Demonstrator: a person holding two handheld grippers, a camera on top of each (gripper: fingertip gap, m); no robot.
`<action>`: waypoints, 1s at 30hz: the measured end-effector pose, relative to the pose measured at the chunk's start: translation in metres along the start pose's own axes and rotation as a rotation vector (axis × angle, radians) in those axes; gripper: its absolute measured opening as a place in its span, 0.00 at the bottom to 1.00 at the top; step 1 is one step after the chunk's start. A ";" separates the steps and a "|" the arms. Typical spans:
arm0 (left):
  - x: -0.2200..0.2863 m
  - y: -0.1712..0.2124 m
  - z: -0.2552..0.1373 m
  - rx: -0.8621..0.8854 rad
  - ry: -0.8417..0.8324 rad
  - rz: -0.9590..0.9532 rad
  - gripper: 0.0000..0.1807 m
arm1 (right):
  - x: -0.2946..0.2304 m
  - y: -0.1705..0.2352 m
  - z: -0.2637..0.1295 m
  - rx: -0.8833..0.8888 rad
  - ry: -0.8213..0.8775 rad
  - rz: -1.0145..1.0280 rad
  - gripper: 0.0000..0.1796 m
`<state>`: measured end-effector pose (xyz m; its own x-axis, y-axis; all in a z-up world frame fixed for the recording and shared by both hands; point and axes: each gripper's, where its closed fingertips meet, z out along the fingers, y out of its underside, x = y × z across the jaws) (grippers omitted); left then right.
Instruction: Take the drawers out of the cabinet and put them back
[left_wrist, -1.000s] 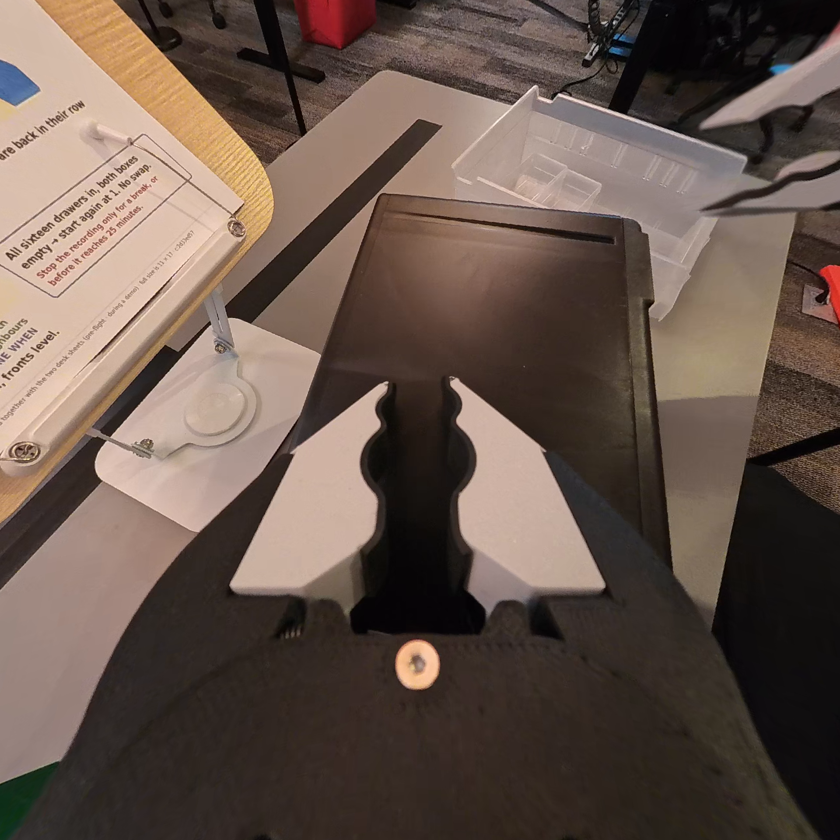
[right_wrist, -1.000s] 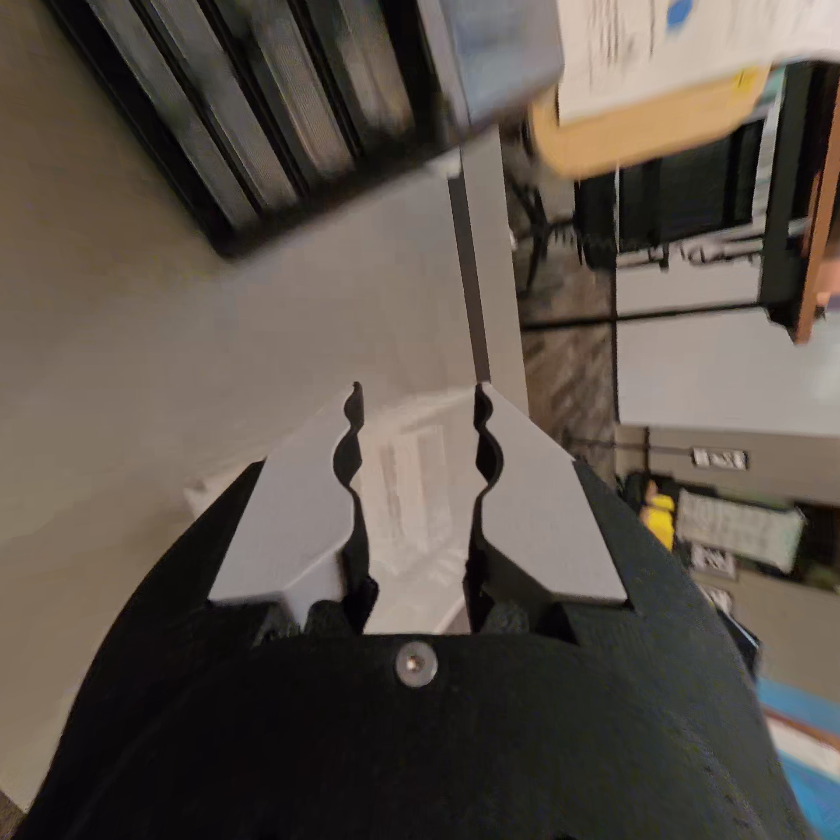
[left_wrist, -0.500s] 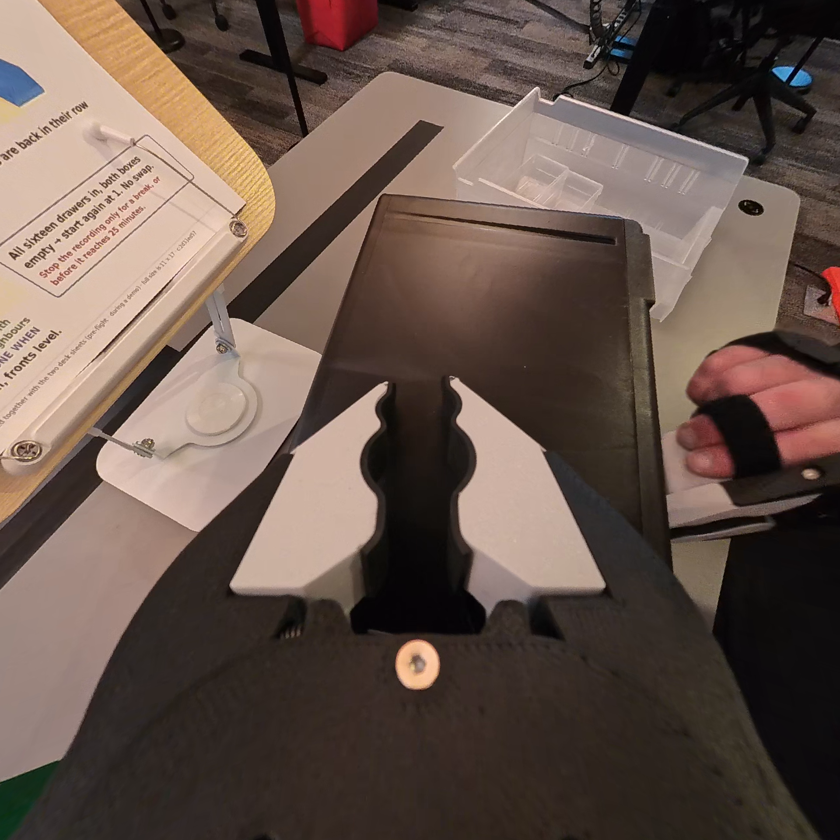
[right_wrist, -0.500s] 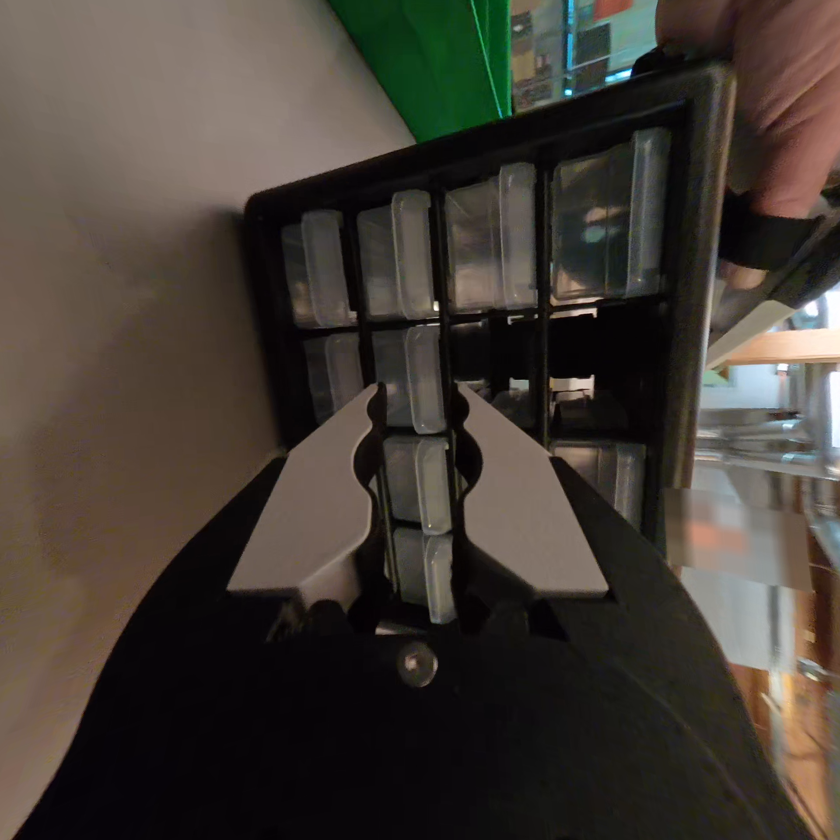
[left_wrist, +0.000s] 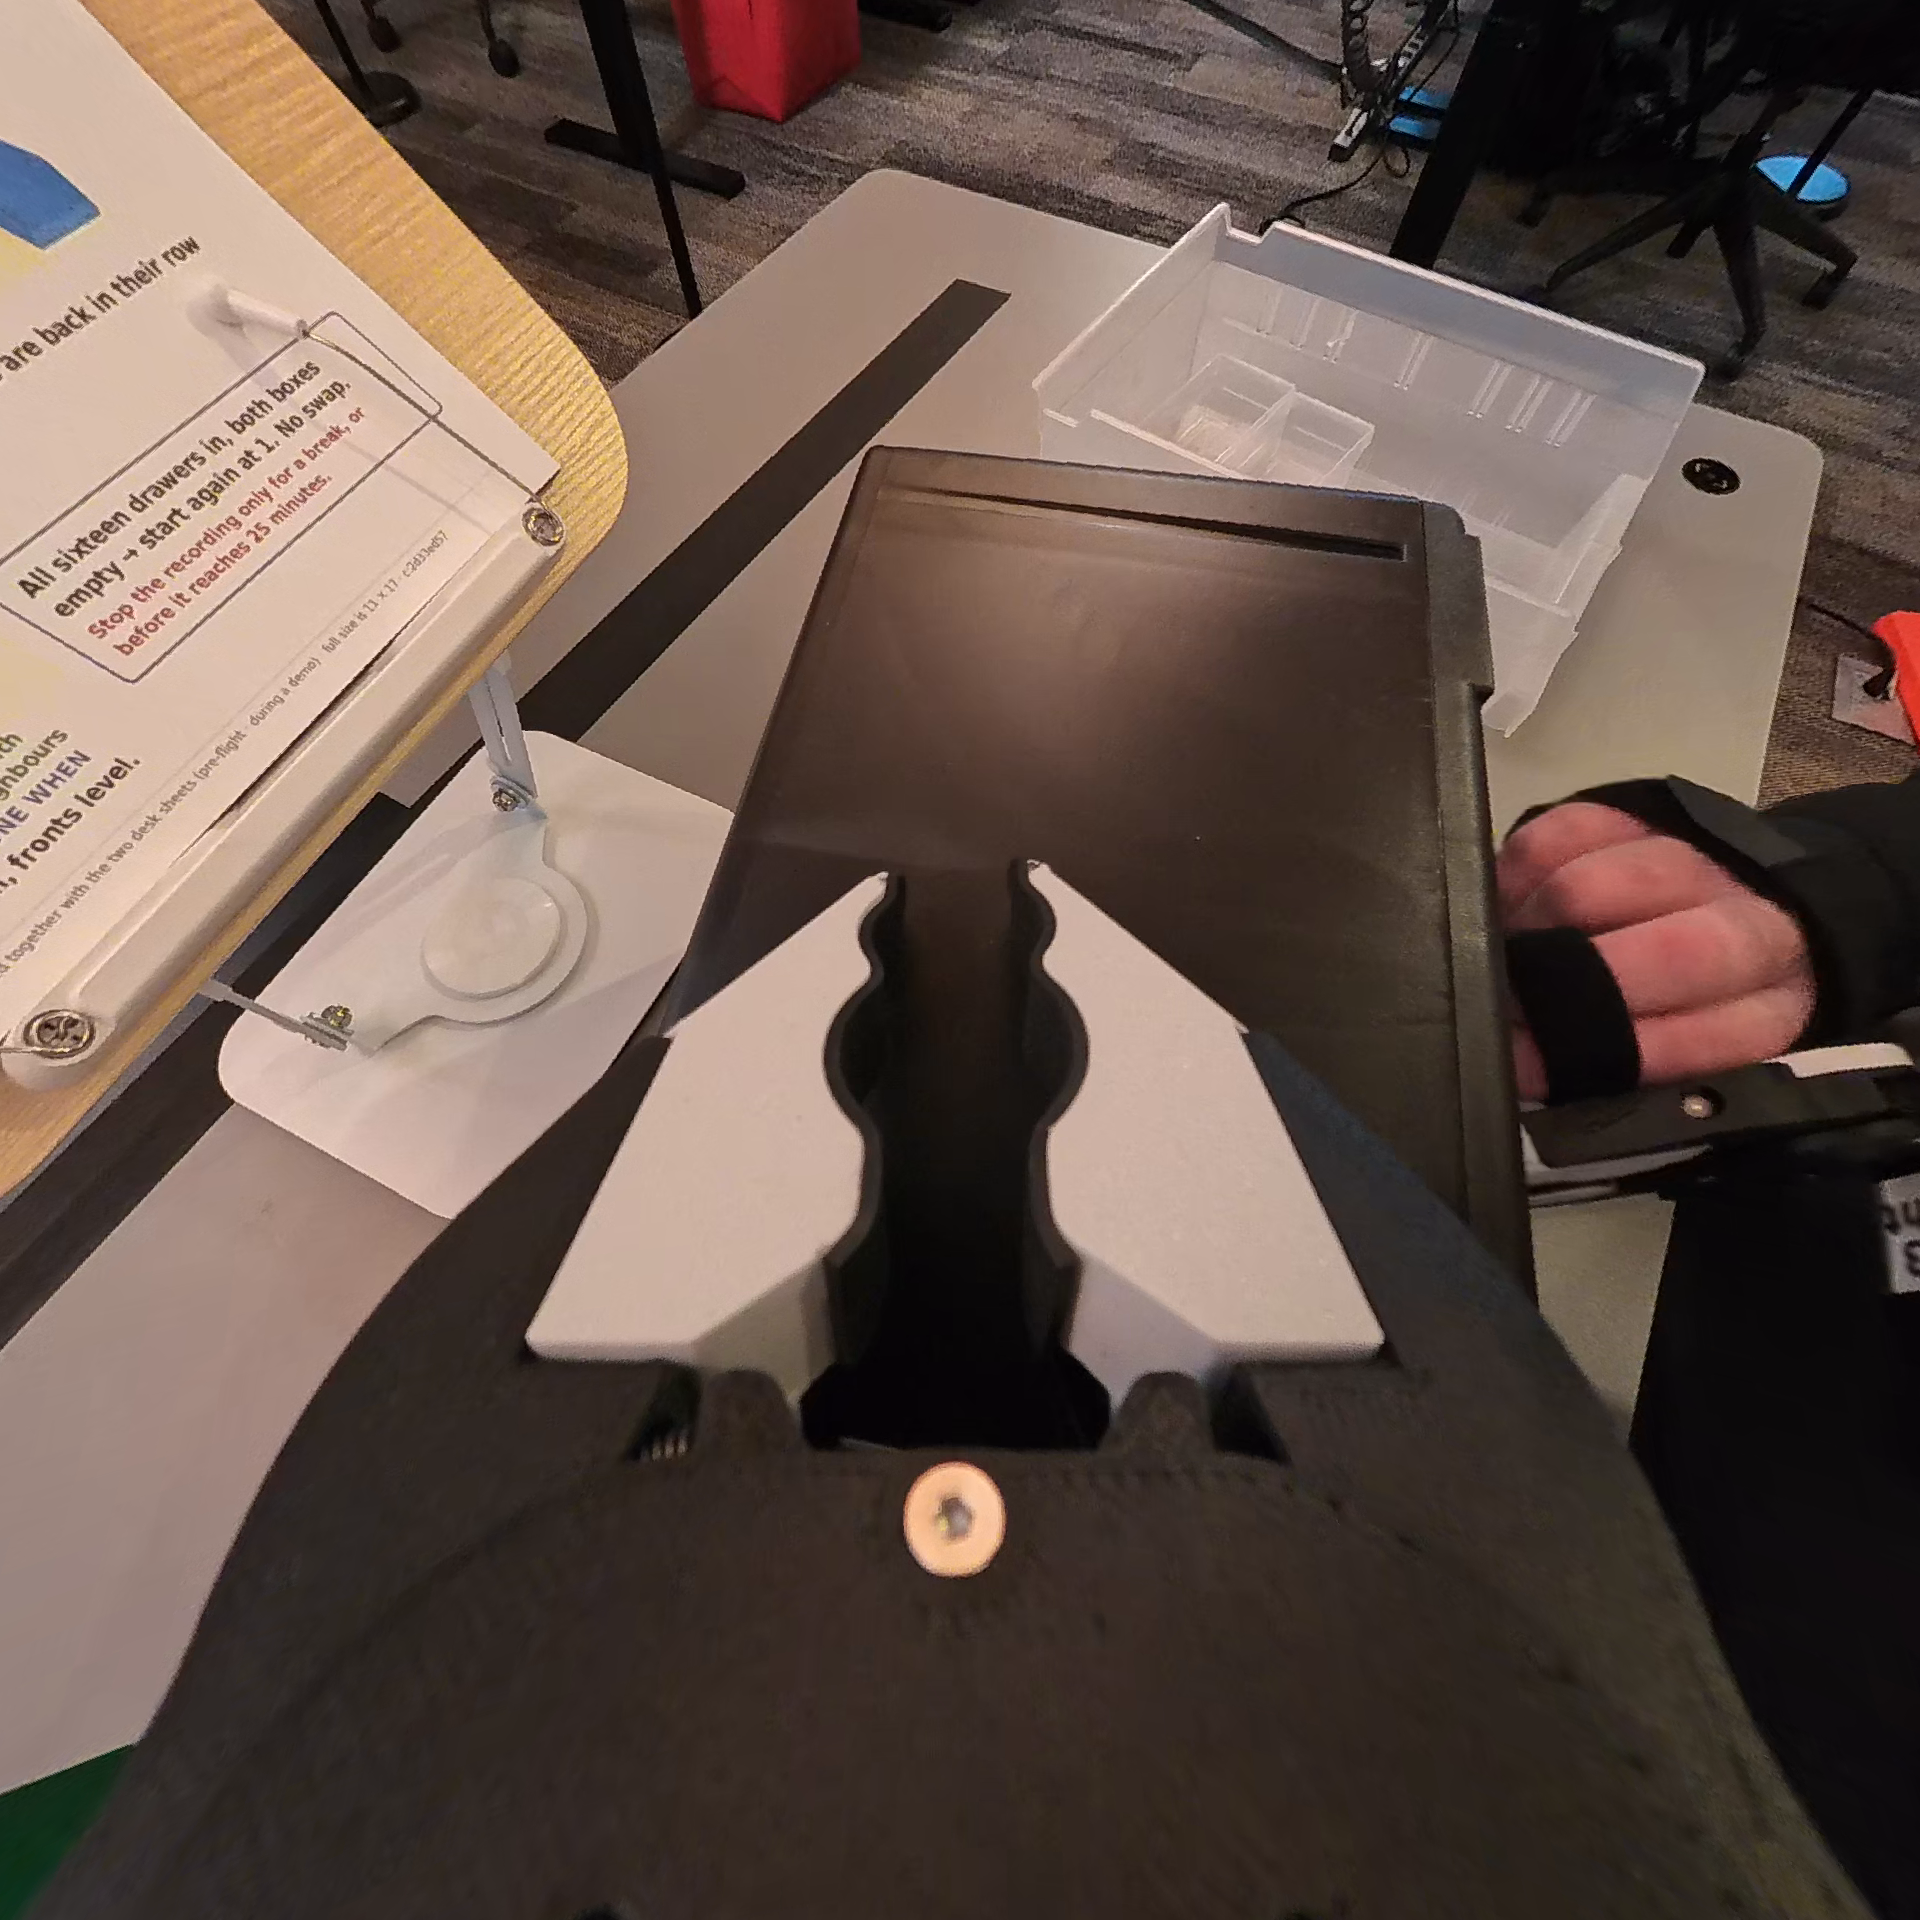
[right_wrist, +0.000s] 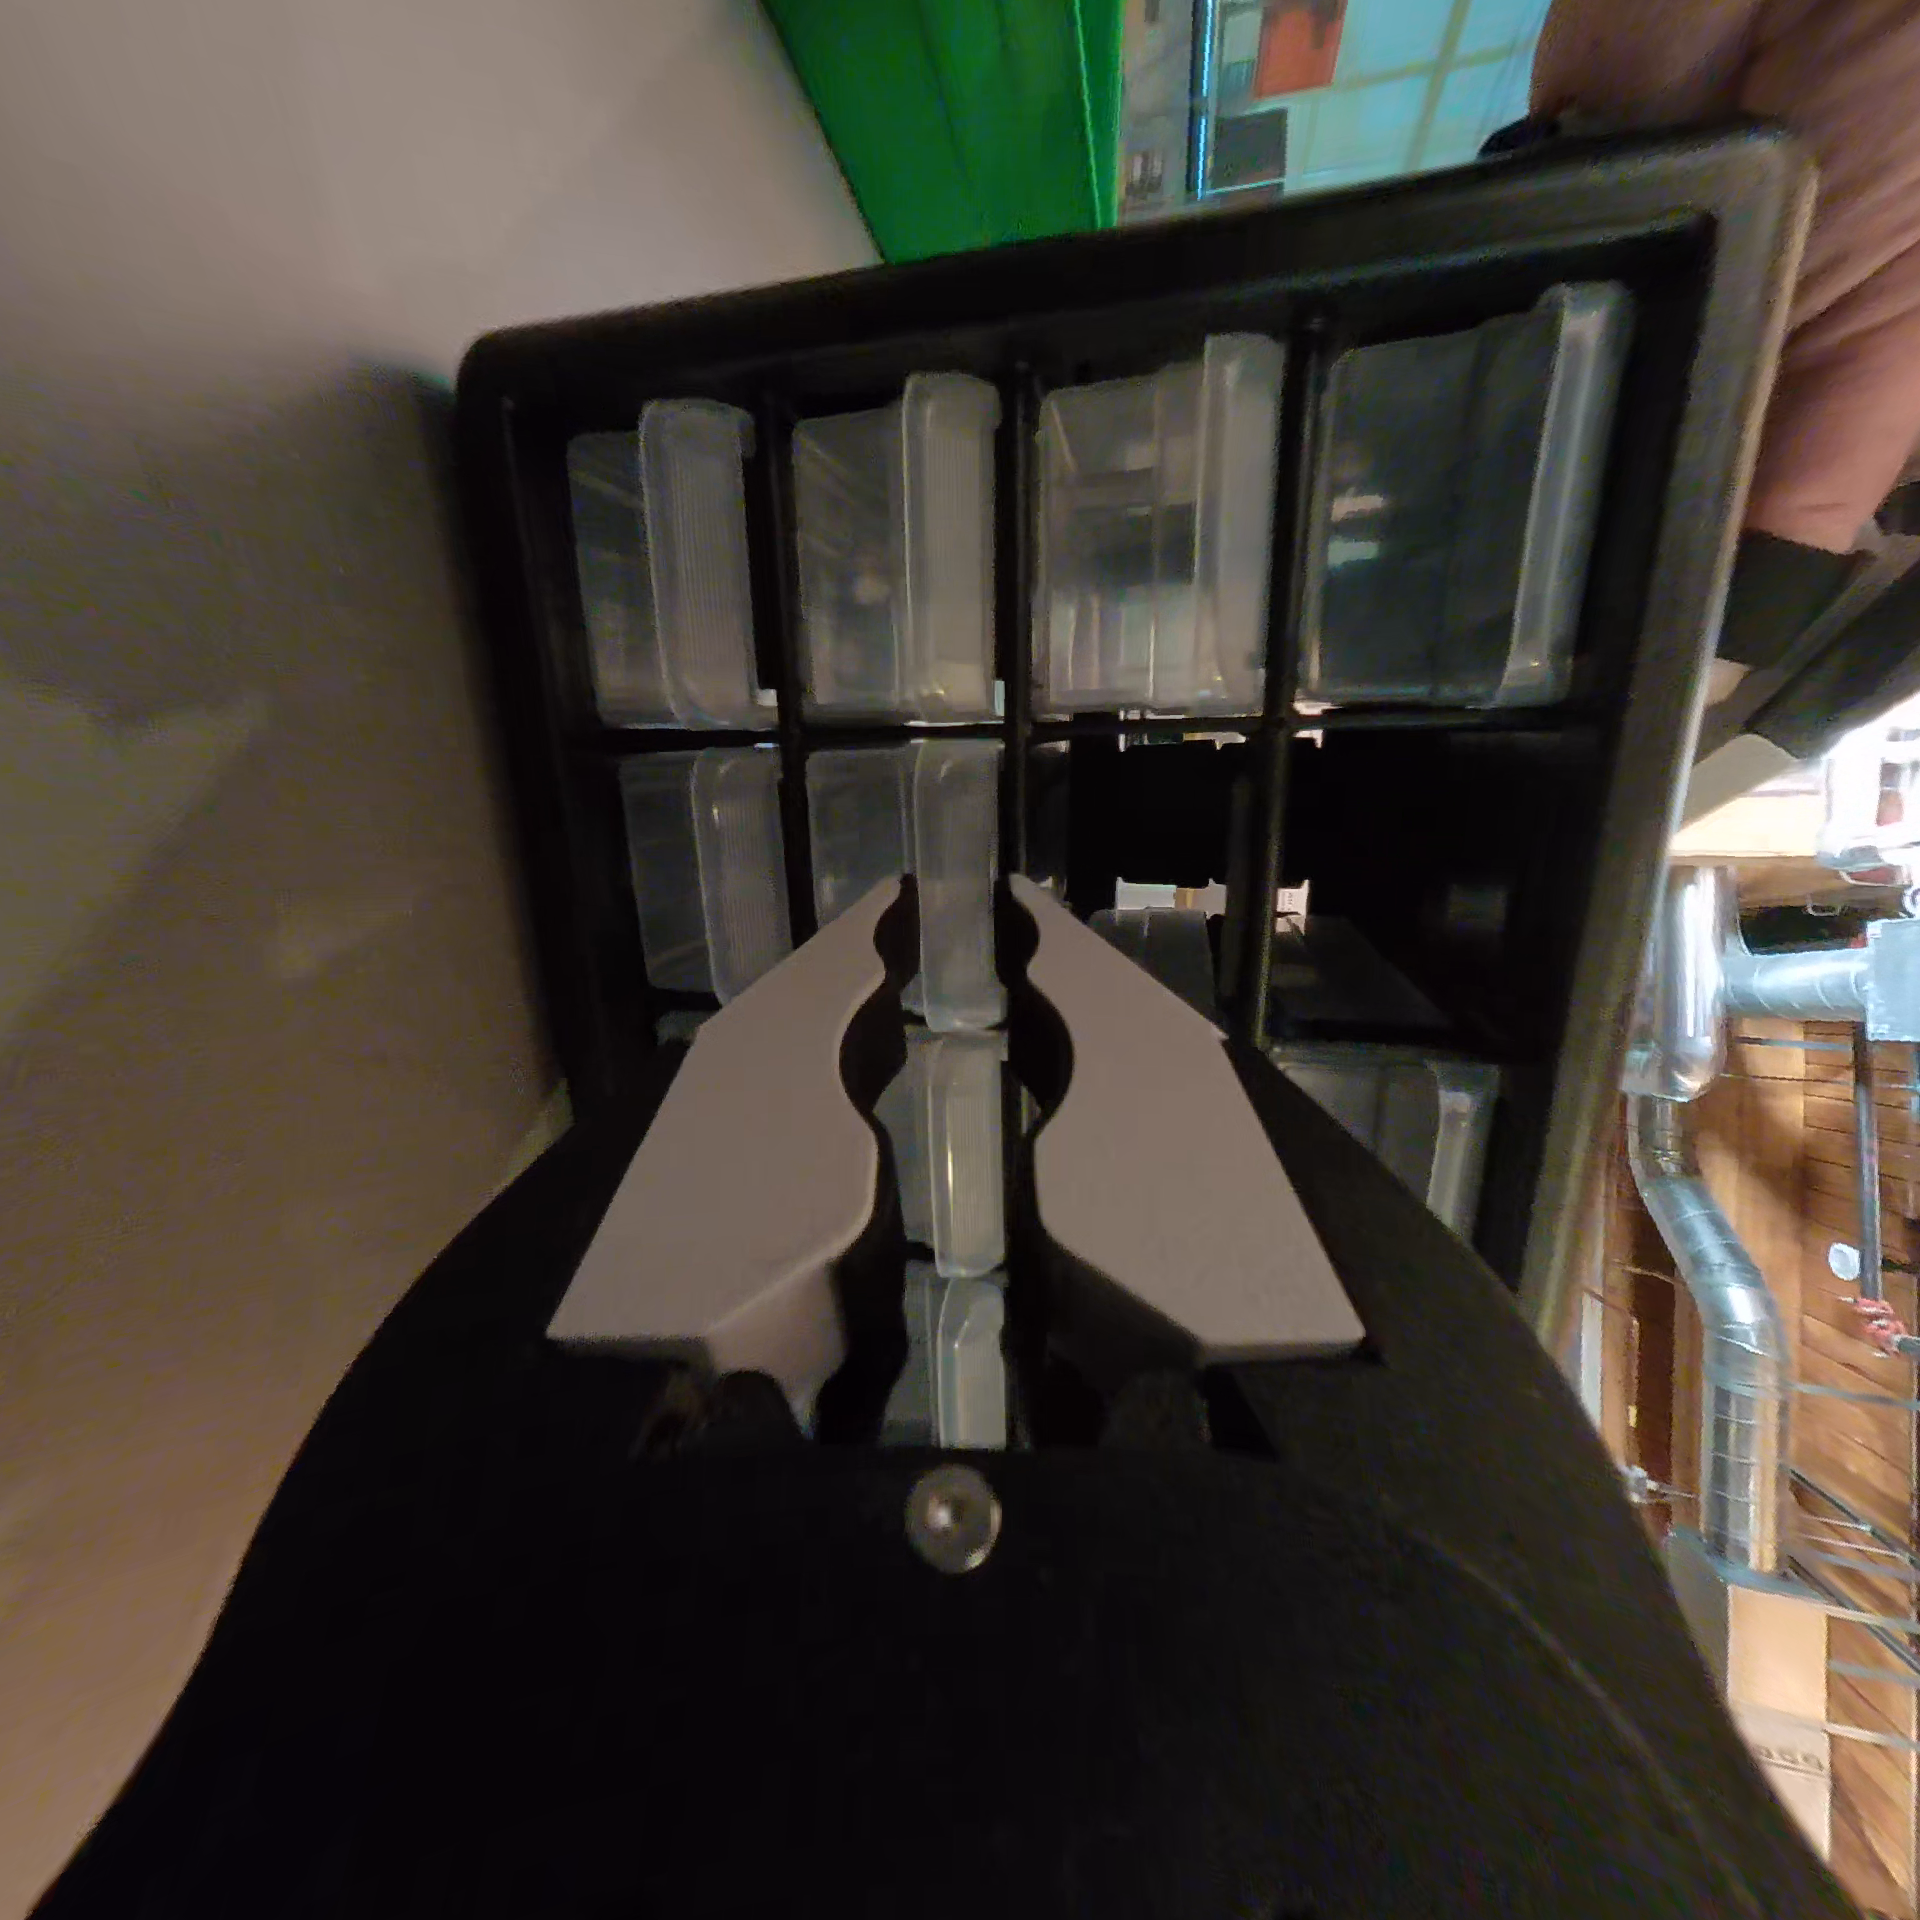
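While the grey table (left_wrist: 312, 1403) carries everything, the black plastic cabinet (left_wrist: 1122, 707) is the largest piece on it, a smooth, matte, flat-topped box with rounded corners and a narrow slot along its far edge. Seen from the right wrist view, its front (right_wrist: 1621, 727) is a grid of square bays, most filled with small translucent drawers (right_wrist: 686, 551) whose ribbed pull tabs stand proud; two bays in the second row are dark and open. A clear plastic tray (left_wrist: 1382, 416) with thin ribbed walls sits just beyond the cabinet's far end, holding two small clear drawers (left_wrist: 1278, 436). Left of the cabinet stands a wooden board on a white stand (left_wrist: 457, 935), bearing a printed sheet.

The left gripper (left_wrist: 956, 883) hangs over the cabinet's near top, its pale grey scalloped fingers spread with nothing between them. The right gripper (right_wrist: 956, 883), at the cabinet's front, has its fingers spread on either side of one drawer's pull tab (right_wrist: 951, 935), not visibly pressing it. A hand (left_wrist: 1662, 956) in a black strap holds that gripper beside the cabinet's right edge.
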<state>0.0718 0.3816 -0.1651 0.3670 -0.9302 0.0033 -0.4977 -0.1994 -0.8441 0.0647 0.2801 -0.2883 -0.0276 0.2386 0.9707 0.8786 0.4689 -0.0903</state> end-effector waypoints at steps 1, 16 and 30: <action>0.000 0.000 0.000 0.000 0.000 0.000 0.11 | -0.001 -0.002 -0.004 0.005 0.004 0.005 0.07; 0.000 0.000 0.000 -0.001 -0.001 -0.002 0.11 | -0.016 -0.025 -0.076 0.070 -0.012 0.030 0.06; 0.000 0.000 0.000 -0.003 -0.004 -0.005 0.11 | -0.008 -0.033 -0.116 0.088 0.024 0.033 0.04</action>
<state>0.0717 0.3820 -0.1654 0.3726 -0.9280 0.0052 -0.4985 -0.2049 -0.8424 0.0910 0.1639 -0.2677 0.0129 0.2350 0.9719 0.8338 0.5340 -0.1401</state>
